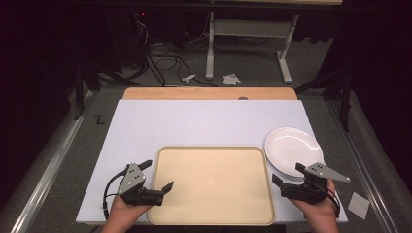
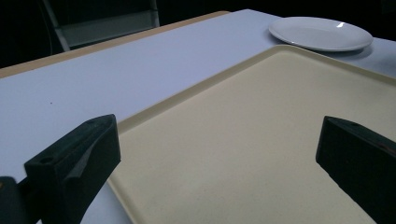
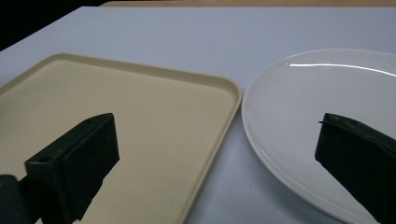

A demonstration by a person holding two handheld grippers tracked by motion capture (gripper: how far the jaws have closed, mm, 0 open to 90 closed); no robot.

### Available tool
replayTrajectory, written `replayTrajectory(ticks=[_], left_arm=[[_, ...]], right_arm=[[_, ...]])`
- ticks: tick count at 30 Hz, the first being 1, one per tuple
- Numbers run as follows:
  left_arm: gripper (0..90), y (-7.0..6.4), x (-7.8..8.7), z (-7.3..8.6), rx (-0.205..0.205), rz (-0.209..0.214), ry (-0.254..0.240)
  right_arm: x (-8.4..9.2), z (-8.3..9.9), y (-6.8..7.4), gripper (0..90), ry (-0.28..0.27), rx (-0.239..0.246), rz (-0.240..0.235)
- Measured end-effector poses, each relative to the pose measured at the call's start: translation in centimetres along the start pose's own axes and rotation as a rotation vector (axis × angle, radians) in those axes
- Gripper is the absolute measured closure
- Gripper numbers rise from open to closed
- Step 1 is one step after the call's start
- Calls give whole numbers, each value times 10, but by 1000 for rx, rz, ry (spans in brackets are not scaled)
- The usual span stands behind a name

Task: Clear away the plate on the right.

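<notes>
A beige tray lies empty near the table's front edge, with a white plate just right of it. My left gripper hovers open over the tray's left rim, one jaw outside the tray and one over it. My right gripper is open too, straddling the gap between the tray's right rim and the plate. Nothing sits between either pair of jaws. The plate also shows at the far right in the left gripper view.
A white mat covers the wooden table. Beyond the table stand a white desk frame, cables and crumpled paper on the floor. A paper square lies off the table's right front corner.
</notes>
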State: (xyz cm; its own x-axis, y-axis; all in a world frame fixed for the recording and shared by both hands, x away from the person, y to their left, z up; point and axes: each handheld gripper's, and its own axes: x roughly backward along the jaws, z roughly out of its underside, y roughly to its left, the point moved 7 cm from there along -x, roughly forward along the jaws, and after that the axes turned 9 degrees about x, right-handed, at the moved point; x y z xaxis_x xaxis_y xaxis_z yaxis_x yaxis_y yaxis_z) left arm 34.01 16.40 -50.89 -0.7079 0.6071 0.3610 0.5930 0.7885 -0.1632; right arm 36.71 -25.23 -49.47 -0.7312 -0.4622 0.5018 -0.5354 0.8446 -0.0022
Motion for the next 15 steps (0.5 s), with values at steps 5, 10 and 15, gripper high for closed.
replayTrajectory(ticks=[5,10,15], left_arm=[[8,2,0,0,5,-4,0],[8,4,-1,-1,6,-7,-3],[8,6,-2,-2,9,-17,-4]], right_arm=[[2,2,-8,3,2,-6,23],[5,3,-13,3,0,-13,35],[9,6,-20,3,-3,-31,54]])
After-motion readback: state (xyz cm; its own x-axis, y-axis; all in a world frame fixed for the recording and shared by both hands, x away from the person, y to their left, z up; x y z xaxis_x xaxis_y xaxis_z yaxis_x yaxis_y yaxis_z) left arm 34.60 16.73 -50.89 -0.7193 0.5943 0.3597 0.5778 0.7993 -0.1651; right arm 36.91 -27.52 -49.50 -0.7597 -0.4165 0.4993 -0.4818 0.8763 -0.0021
